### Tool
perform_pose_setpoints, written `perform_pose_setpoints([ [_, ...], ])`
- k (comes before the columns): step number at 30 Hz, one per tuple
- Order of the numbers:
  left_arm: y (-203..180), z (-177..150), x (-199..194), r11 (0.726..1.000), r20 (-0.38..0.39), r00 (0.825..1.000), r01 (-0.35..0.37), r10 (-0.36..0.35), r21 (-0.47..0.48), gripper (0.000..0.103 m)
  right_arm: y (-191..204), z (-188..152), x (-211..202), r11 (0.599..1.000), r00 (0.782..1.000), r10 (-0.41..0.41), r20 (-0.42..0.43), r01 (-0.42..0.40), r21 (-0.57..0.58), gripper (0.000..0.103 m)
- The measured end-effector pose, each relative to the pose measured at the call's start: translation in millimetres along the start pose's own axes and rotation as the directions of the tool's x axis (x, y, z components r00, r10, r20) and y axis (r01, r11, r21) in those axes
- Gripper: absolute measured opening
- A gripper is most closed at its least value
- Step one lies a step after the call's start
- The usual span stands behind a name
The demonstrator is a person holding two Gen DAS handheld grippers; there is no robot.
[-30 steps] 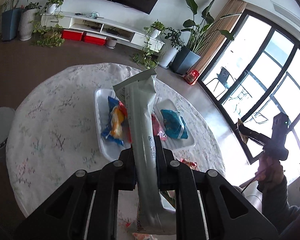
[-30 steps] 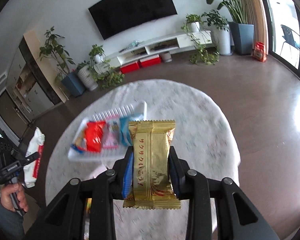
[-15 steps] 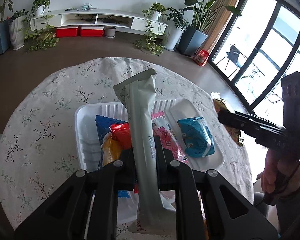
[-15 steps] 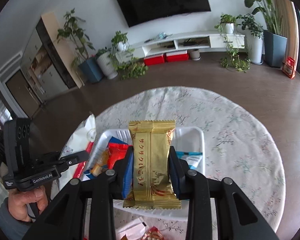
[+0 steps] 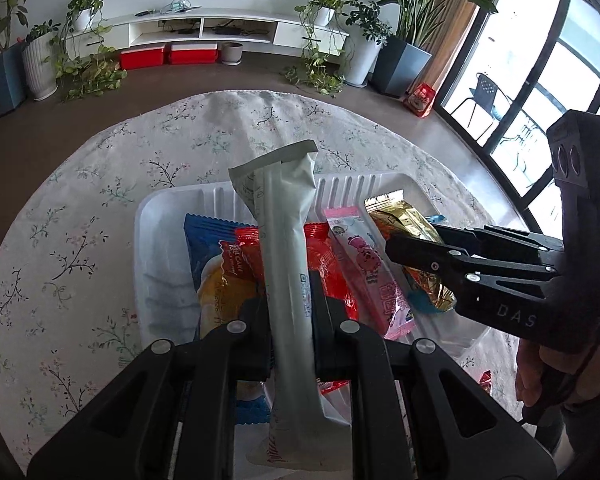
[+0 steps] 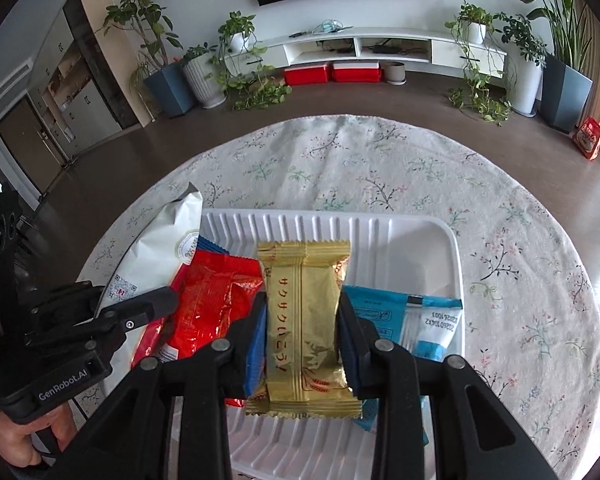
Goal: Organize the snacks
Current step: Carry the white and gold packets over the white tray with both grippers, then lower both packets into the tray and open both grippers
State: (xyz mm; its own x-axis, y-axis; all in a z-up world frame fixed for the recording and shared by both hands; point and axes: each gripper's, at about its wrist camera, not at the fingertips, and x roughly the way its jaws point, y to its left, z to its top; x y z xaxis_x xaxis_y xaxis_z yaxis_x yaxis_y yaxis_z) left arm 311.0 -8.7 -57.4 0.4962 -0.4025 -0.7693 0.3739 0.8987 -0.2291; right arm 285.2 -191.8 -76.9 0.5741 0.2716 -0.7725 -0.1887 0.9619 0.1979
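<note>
Snacks over the white tray (image 6: 452, 248), my left gripper (image 5: 290, 300) clamping a long white packet (image 5: 286, 240), my right gripper (image 6: 302, 320) gripping a gold packet (image 6: 304, 320), blue pouch (image 6: 384, 312) at three o'clock

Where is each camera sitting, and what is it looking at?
Left wrist: rides the left gripper, looking along its fingers over the white tray; it pinches a long white packet; the right gripper shows too.
Right wrist: rides the right gripper, which squeezes a gold packet; the left gripper shows.
Shared: tray, red packet, flowery tablecloth.
</note>
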Motion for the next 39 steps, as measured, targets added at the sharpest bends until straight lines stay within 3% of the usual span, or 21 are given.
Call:
perform_pose_setpoints([
  [10,1,-2,24,1.0,-0.042,0.999,-0.016,0.015,-0.021,0.013,8,-8,19,0.997,0.999,-0.042,-0.032,0.04,-0.065,0.036],
  [16,5,-3,24,0.999,-0.045,0.998,-0.033,0.031,-0.034,0.017,11,-11,22,0.995,0.998,-0.063,-0.027,0.06,-0.082,0.04],
  [19,8,-4,24,0.998,-0.046,0.998,-0.04,0.038,-0.047,0.017,12,-12,18,0.995,0.998,-0.057,-0.022,0.055,-0.084,0.047],
  [22,7,-5,19,0.998,-0.029,0.999,-0.039,0.038,-0.046,0.03,12,-11,15,0.994,0.998,-0.064,-0.012,0.063,-0.088,0.055],
  [24,6,-5,13,0.998,-0.005,1.0,-0.031,0.031,-0.047,0.061,12,-11,9,0.994,0.998,-0.065,-0.005,0.064,-0.083,0.061],
  [27,3,-4,1,0.999,0.025,0.999,-0.024,0.025,-0.048,0.079,10,-11,-5,0.994,0.997,-0.073,0.017,0.074,-0.079,0.063],
  [30,1,-5,-13,0.999,0.046,0.999,-0.021,0.024,-0.048,0.088,6,-10,-23,0.994,0.995,-0.082,0.053,0.085,-0.072,0.076],
  [32,0,-8,-25,0.999,0.059,0.998,-0.018,0.021,-0.049,0.09,4,-10,-36,0.994,0.994,-0.085,0.071,0.089,-0.061,0.077],
  [35,-3,-15,-50,0.998,0.091,0.995,-0.026,0.031,-0.051,0.102,1,-12,-61,0.996,0.991,-0.068,0.113,0.073,-0.041,0.081],
  [39,-10,-32,-91,0.997,0.139,0.987,-0.077,0.077,-0.011,0.103,-6,-25,-106,1.0,0.978,-0.017,0.208,0.016,0.008,0.096],
])
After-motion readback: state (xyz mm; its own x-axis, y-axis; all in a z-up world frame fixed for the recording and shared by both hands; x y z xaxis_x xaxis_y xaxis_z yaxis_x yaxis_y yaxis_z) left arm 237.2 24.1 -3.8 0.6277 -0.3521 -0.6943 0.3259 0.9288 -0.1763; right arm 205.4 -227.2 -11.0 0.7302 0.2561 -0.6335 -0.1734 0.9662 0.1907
